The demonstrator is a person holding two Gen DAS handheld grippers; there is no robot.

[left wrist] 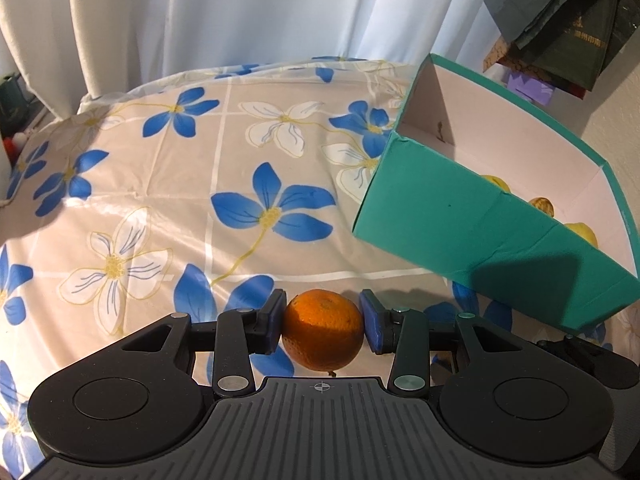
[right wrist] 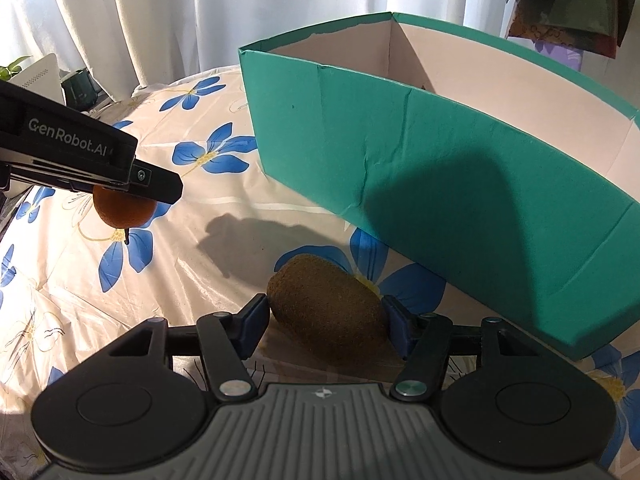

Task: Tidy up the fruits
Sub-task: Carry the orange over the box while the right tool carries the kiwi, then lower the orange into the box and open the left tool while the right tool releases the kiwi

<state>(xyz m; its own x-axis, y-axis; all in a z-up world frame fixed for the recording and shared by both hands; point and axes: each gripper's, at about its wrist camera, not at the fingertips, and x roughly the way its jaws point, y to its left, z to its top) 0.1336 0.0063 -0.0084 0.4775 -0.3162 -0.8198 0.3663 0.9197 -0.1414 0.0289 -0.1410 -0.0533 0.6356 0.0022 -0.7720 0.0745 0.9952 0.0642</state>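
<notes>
1. Orange (left wrist: 322, 329): round, bright, dimpled skin, small stem nub underneath; it is clamped between the blue-padded fingers of the left gripper (left wrist: 323, 325), both pads touching its sides. In the right wrist view the same orange (right wrist: 123, 210) is seen under the black body of the left gripper (right wrist: 149, 181), held off the cloth w/ a shadow beneath.
2. Kiwi (right wrist: 327, 307): brown, fuzzy, oval, lying lengthwise; it is gripped by the right gripper (right wrist: 324, 320), fingers closed on its two sides. Whether it rests on the desk or is lifted can't be told.
3. Box (left wrist: 472, 232): teal outside, pale pink inside, open top, standing on the desk to the right of both grippers. Yellow fruits (left wrist: 498, 184) and one brownish item are seen inside, mostly hidden by the near wall.
4. Edges/room: the near wall of the box (right wrist: 420, 160) stands just beside the kiwi and rises above it. Desk (left wrist: 160, 184) is covered w/ a beige cloth w/ blue & white flowers; a wide open stretch lies left of the box. White curtain (left wrist: 240, 12) hangs behind the far edge.
</notes>
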